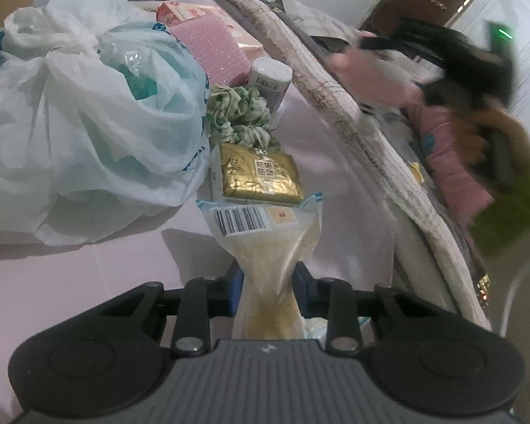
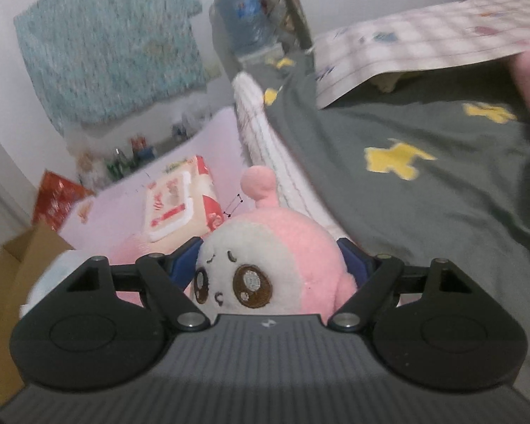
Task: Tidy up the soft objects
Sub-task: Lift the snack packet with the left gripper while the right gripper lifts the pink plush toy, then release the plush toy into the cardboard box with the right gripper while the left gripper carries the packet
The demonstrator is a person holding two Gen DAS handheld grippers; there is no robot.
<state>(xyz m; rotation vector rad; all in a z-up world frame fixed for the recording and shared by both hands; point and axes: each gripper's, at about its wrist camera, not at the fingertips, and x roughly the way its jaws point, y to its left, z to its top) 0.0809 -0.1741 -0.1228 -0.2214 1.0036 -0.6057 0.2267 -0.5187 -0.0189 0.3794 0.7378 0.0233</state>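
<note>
My left gripper (image 1: 268, 282) is shut on a clear pouch (image 1: 265, 243) of pale grain with a barcode label, and its blue pads pinch the pouch's waist. Ahead on the pink sheet lie a gold packet (image 1: 261, 176) and a green scrunchie (image 1: 240, 113). My right gripper (image 2: 268, 258) is shut on a pink and white plush toy (image 2: 265, 265) with brown eyes, one blue pad against each side of it. In the left wrist view that same plush (image 1: 448, 162) shows as a blur at the right, next to a person's hand (image 1: 367, 77).
Knotted white plastic bags (image 1: 81, 123) fill the left. Behind the scrunchie stand a pink sponge-like pack (image 1: 212, 49) and a white bottle (image 1: 270, 77). A wipes pack (image 2: 180, 205), a cardboard box (image 2: 17, 265) and a grey star sheet (image 2: 406, 212) surround the plush.
</note>
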